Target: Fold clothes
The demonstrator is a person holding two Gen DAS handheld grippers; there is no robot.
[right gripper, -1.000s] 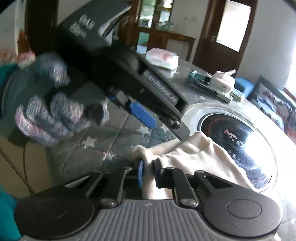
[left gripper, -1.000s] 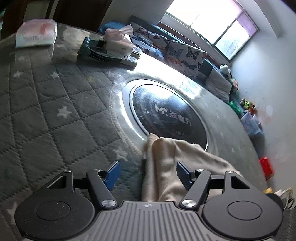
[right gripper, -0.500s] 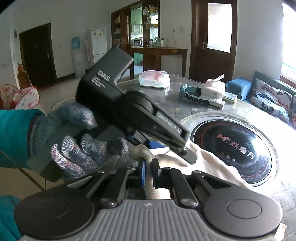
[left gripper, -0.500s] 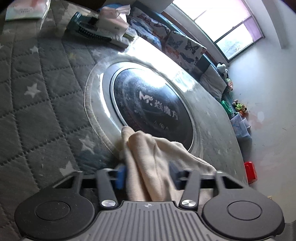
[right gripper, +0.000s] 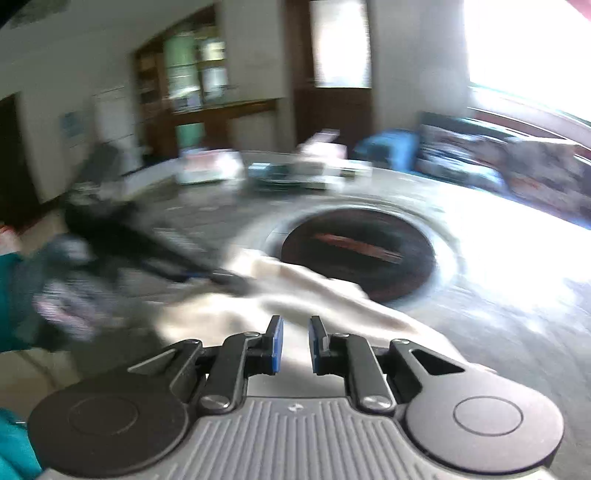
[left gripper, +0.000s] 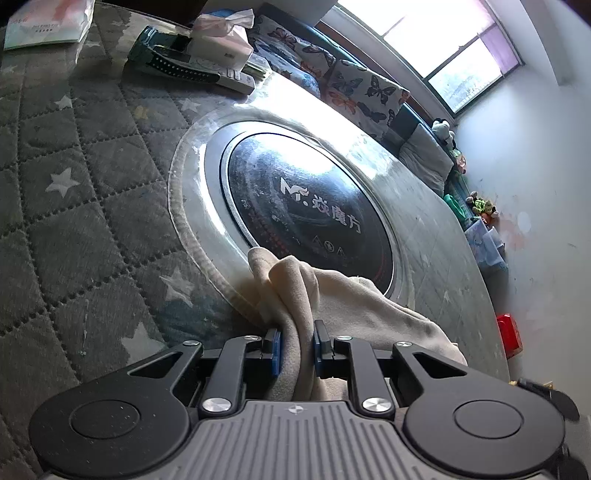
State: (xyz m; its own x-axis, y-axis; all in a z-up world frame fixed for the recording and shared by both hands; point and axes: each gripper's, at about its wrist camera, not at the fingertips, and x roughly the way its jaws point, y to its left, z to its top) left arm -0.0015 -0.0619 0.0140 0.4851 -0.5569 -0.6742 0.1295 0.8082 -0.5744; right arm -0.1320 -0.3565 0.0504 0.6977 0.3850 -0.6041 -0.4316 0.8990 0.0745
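Note:
A cream cloth [left gripper: 354, 299] lies bunched on the quilted table cover [left gripper: 74, 206], its tip reaching the rim of the round black cooktop [left gripper: 306, 206]. My left gripper [left gripper: 295, 338] is closing on a gathered fold of that cloth, and the blue pads [left gripper: 275, 350] press it from both sides. The right wrist view is blurred by motion. There my right gripper [right gripper: 295, 332] hovers above the cloth [right gripper: 229, 314] with its jaws opening and nothing between them. A gloved hand [right gripper: 62, 295] holds the left gripper at the cloth's left end.
At the table's far side lie a tissue box [left gripper: 221, 40], a dark flat device [left gripper: 192, 68] and a white packet [left gripper: 44, 26]. Beyond the table stands a sofa with butterfly cushions [left gripper: 362, 88]. A red object [left gripper: 509, 334] sits on the floor at the right.
My left jaws have shut onto the cloth's fold. My right gripper has let go of the cloth edge, parted slightly and swung away, rolling as it went.

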